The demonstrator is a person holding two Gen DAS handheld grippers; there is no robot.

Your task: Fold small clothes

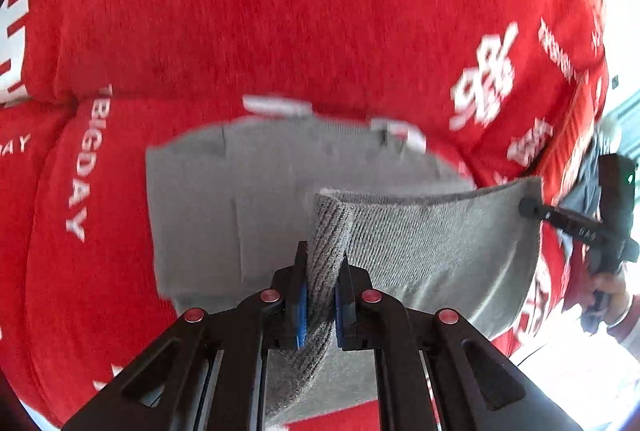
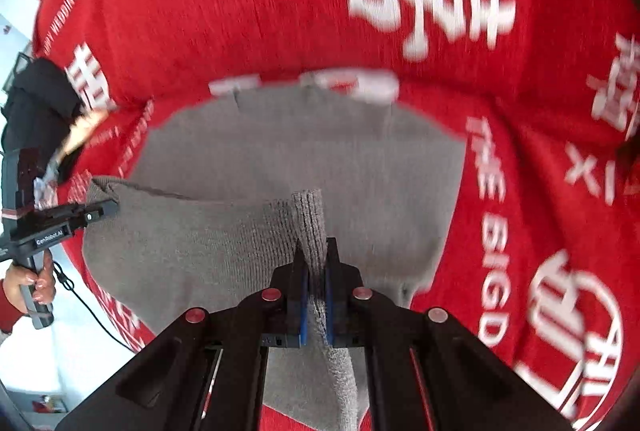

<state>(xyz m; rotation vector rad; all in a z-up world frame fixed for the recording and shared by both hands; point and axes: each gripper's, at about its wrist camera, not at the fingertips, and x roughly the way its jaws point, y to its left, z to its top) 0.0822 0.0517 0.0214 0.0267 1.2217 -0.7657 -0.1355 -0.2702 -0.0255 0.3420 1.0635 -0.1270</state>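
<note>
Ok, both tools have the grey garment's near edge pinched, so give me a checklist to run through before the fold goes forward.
1. Left tool shut on the grey knit garment: ok, fabric bunched between the blue pads.
2. Right tool shut on the same hem: ok.
3. Hem lifted off the red printed cover between the two grips: ok, it hangs as a raised band.
4. Far half of the garment lying flat: ok, only faint creases.
5. Far edge free of clutter: cannot tell, the white shapes there are blurred.
6. Both grips level with each other: cannot tell.
</note>
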